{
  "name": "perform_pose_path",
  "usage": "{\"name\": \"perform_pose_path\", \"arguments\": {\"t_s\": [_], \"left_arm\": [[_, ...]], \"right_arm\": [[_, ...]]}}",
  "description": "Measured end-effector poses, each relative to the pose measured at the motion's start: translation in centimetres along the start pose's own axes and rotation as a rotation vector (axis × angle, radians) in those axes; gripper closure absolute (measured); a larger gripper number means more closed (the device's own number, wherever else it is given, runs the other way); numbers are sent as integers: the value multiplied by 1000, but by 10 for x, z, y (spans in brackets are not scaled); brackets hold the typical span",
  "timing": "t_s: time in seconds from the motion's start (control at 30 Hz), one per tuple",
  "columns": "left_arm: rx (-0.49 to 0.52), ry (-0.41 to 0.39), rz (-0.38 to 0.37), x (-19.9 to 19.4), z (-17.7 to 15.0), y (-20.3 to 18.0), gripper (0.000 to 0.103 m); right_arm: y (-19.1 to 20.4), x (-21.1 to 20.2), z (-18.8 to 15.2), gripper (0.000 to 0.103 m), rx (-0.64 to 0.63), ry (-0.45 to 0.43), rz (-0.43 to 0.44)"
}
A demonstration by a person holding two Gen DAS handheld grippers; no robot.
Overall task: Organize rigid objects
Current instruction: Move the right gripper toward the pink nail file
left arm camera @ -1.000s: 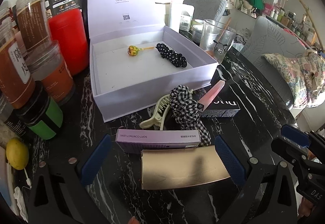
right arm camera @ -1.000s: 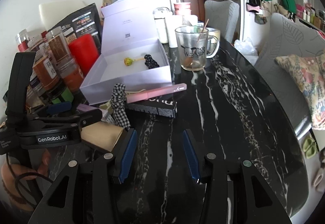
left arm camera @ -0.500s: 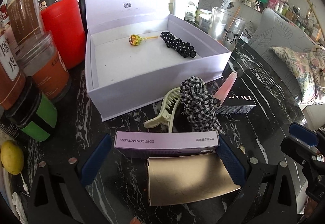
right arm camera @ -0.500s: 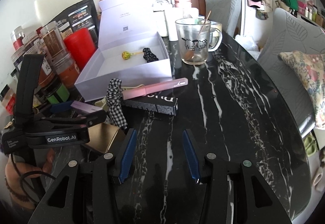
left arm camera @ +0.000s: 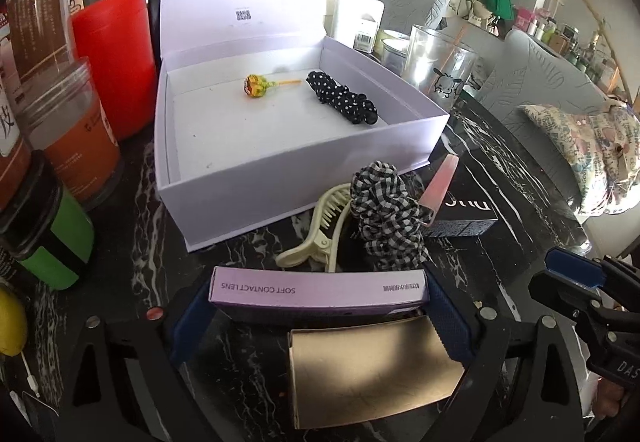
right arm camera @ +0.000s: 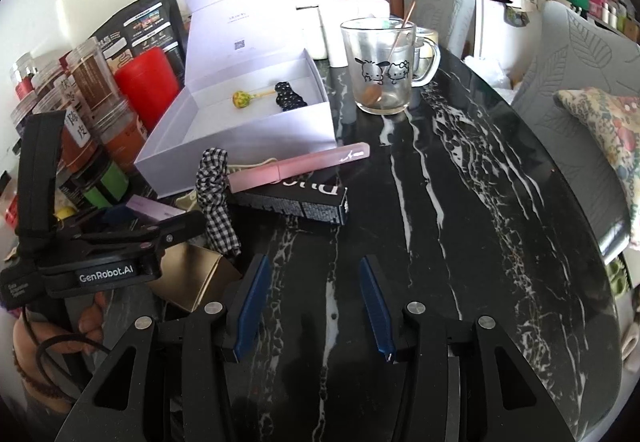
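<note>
Left tool (left arm camera: 320, 316) advanced; lens box (left arm camera: 318, 288) btwn fingers, touching.

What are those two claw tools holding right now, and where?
The left gripper clamps the purple contact lens box by its two short ends. The right gripper holds nothing.

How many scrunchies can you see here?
2: a polka-dot scrunchie inside the white box, and a checked scrunchie on the table before it. Others may be hidden.
</note>
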State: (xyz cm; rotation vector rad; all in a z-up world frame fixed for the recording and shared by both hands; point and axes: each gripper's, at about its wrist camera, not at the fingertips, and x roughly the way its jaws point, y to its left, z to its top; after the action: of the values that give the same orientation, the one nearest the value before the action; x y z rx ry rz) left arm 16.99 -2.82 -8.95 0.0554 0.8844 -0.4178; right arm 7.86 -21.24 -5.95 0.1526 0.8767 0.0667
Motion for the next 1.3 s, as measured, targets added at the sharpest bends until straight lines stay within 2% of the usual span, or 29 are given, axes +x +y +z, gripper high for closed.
{"name": "perform_pose_path", "arguments": {"t_s": [0.27,0.37,0.57,0.7,1.0,1.23,1.3], "left_arm": [[-20,-23,-6,-11,5,10,7],[-19,-36,14,-17,6,14,7],[-55,-56,31,-26,9,26,7],[-76,-66,43,-30,11,33,7],[-130,-81,71,-29,19,46,7],[-147,-83,98,-25,22,53,7],[-150,-81,96,-24,23,54,7]], "right_arm": [[3,8,5,56,3,4,9],[5,11,8,48,-2,1,11],[7,20,18,44,6,3,20],[10,25,28,35,25,-9,17],[19,43,53,36,91,-32,11],[16,65,71,36,176,-27,-77],[14,72,73,36,197,-22,-75]]}}
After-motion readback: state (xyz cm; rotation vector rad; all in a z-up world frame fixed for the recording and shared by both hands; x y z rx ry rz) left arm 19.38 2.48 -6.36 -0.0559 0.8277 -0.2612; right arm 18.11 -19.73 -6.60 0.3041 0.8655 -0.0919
